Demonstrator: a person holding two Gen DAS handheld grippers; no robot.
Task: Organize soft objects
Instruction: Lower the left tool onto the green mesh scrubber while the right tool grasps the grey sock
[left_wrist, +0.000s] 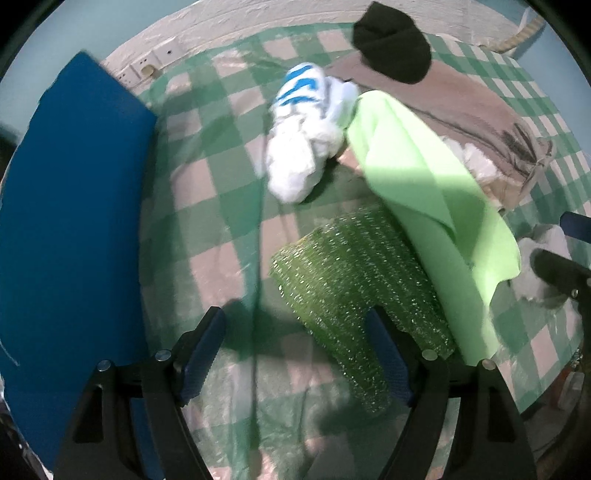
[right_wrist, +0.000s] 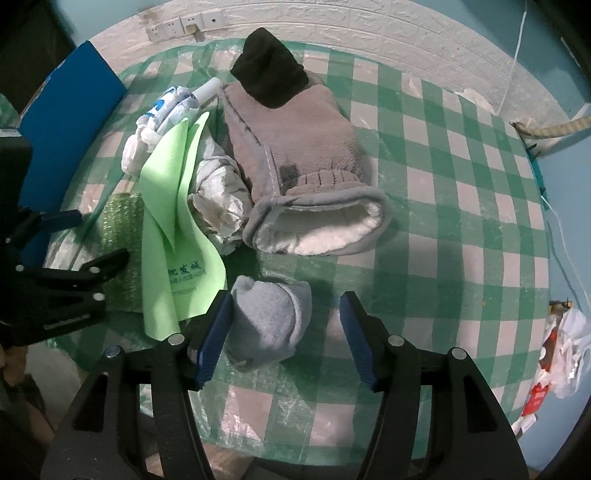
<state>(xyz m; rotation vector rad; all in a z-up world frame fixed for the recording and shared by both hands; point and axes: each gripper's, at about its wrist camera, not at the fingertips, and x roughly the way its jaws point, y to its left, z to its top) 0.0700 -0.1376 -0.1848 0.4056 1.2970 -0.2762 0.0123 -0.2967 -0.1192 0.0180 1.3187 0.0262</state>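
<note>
My right gripper (right_wrist: 285, 299) points down at the checked table, jaws apart. A rolled grey sock (right_wrist: 266, 321) lies between them against the left pad, with a clear gap to the right pad. My left gripper (left_wrist: 293, 317) stands open over a green glitter sponge (left_wrist: 351, 273), whose near corner reaches between its fingers without being pinched. A light green cloth (left_wrist: 417, 158) drapes over the sponge's right side. Beyond lie a white bag with blue print (left_wrist: 303, 140), a grey fleece sleeve (right_wrist: 295, 158) and a black sock (right_wrist: 267, 74) on its far end.
A blue box (left_wrist: 74, 221) stands along the table's left side. Crumpled white plastic (right_wrist: 218, 199) sits between the cloth and the fleece sleeve. Wall sockets (right_wrist: 177, 26) are behind the table. A white cord (right_wrist: 517, 55) and packaging litter (right_wrist: 561, 343) are at the right.
</note>
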